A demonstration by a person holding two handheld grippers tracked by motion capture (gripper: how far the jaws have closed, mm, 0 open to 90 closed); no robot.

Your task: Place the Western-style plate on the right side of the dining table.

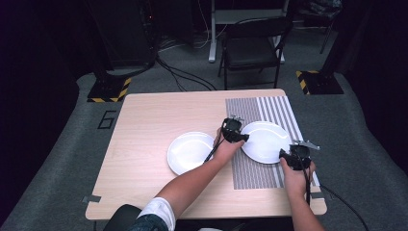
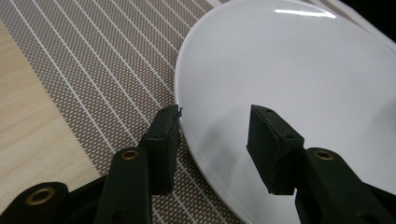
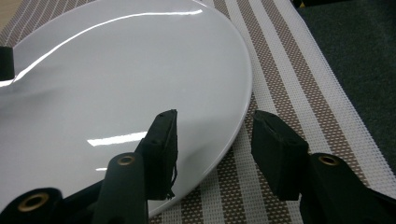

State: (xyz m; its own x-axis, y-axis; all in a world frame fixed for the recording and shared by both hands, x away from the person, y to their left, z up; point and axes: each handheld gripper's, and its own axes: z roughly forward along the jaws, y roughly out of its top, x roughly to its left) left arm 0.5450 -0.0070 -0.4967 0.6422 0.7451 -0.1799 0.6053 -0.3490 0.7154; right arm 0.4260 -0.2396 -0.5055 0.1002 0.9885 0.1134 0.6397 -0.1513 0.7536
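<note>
White plate [image 1: 190,152] on bare wood at left; a second white plate [image 1: 266,141] on the striped placemat [image 1: 257,174]. Left gripper [image 1: 236,137] and right gripper [image 1: 292,158] straddle its opposite rims, jaws apart, pads not pressing.

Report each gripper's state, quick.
Left gripper: open, jaws astride the white plate's rim.
Right gripper: open, jaws astride the same plate's rim.

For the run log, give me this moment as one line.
scene: two white plates on table | right plate on striped mat | left gripper open, straddling its rim | right gripper open, straddling opposite rim | left plate untouched
</note>
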